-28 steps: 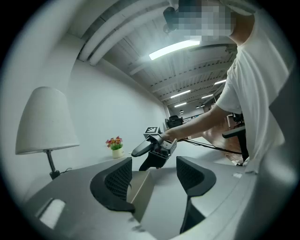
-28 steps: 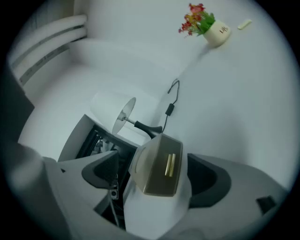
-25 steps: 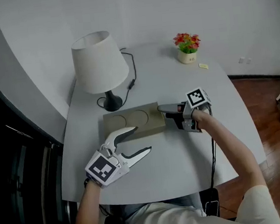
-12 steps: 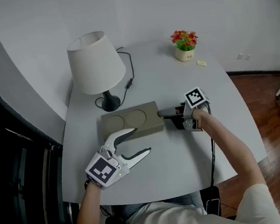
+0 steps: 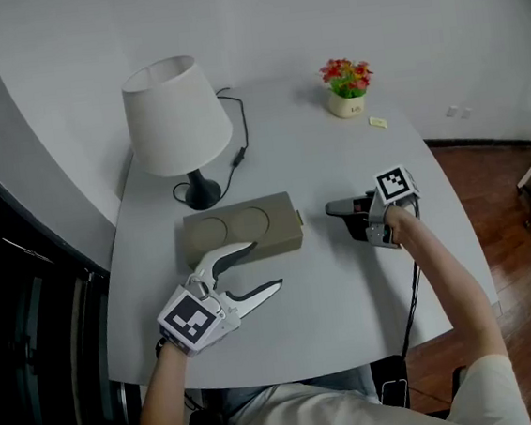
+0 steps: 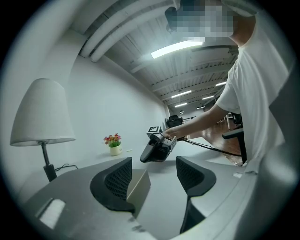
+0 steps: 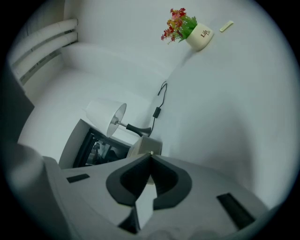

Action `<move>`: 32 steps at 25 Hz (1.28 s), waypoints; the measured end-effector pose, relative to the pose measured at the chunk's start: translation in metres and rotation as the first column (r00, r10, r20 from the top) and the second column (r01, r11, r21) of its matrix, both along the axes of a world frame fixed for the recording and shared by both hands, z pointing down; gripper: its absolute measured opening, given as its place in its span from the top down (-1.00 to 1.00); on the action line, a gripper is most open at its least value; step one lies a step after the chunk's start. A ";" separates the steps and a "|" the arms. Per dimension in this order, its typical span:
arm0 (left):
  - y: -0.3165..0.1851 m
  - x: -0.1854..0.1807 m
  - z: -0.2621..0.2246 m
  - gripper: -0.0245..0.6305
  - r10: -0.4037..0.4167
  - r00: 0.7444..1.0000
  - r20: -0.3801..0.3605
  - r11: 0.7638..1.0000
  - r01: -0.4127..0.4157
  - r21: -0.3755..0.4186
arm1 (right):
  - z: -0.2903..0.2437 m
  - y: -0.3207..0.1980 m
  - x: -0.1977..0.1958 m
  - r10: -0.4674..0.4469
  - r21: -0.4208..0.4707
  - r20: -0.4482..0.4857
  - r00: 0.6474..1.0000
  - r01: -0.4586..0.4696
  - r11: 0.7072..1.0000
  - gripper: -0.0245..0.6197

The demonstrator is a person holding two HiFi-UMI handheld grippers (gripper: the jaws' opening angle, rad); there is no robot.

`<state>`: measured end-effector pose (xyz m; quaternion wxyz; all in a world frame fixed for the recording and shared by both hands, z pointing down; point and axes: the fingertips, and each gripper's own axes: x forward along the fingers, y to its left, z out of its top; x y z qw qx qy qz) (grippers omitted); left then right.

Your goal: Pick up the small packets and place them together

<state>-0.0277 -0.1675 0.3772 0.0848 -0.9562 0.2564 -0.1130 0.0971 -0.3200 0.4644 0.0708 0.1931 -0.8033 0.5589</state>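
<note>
holds left gripper (image 5: pixel 264 265) with jaws apart, flat tan rectangular box (image 5: pixel 239 230) beside one pad. holds right gripper (image 5: pixel 333 210) pinched shut, near box's end. shows small pale yellow packet (image 5: pixel 379 122) well beyond right gripper, near white flowerpot (image 5: pixel 349 105).

Small pale packet (image 5: pixel 379 122) flat beside flower pot (image 5: pixel 347 105)

Too small or hidden on the desk (image 5: pixel 349 288)
At the right claw (image 7: pixel 150 155), jaws just closed, a pale speck (image 7: pixel 151 153) at the tips is too small to name. The left claw (image 6: pixel 154 161) hides most of the tan box (image 6: pixel 139 187); the packet (image 5: pixel 379 122) beside the flowerpot (image 5: pixel 348 105) shows no detail.
</note>
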 end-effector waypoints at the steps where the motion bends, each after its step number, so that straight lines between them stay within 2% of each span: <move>1: 0.000 0.003 0.000 0.00 0.003 1.000 -0.003 1.000 -0.003 0.000 | 0.000 0.003 -0.004 -0.014 -0.008 0.014 1.000 0.014 1.000 0.88; 5: 0.005 0.013 -0.001 -0.01 0.020 1.000 0.011 1.000 -0.020 0.003 | -0.004 0.001 -0.028 -0.046 0.042 0.054 0.997 0.043 0.998 0.82; 6: 0.007 0.013 0.000 0.00 0.021 1.000 0.017 1.000 -0.021 0.005 | -0.004 0.000 -0.035 -0.047 0.053 0.052 0.998 0.044 0.998 0.62; 7: 0.009 0.012 0.000 0.00 0.019 1.000 0.020 1.000 -0.019 0.005 | -0.003 -0.001 -0.043 -0.046 0.055 0.051 0.998 0.043 0.998 0.09; 8: 0.010 0.010 0.000 0.00 0.014 1.000 0.018 1.000 -0.014 0.004 | -0.002 -0.002 -0.052 -0.044 0.050 0.052 0.998 0.042 0.998 -0.11; 10: 0.011 0.005 -0.001 0.00 -0.004 1.000 0.015 1.000 0.004 0.001 | -0.001 -0.003 -0.069 -0.045 0.034 0.065 0.997 0.042 0.999 -0.05; 13: 0.011 -0.004 -0.001 -0.01 -0.021 0.999 0.028 1.000 0.021 0.005 | 0.004 -0.004 -0.082 -0.053 -0.015 0.099 0.994 0.055 0.998 0.32; 16: 0.012 -0.008 0.001 0.00 -0.027 0.999 0.030 1.000 0.028 -0.005 | 0.005 -0.003 -0.081 -0.064 -0.036 0.135 0.989 0.070 0.997 0.35; 25: 0.011 -0.010 0.005 0.00 -0.028 0.997 0.066 1.000 0.027 0.004 | 0.005 0.001 -0.075 -0.102 -0.061 0.158 0.982 0.113 0.992 0.37; 32: 0.007 -0.020 0.005 -0.01 -0.044 0.998 0.053 0.999 0.044 0.003 | 0.005 0.008 -0.068 -0.122 -0.069 0.167 0.978 0.135 0.988 0.38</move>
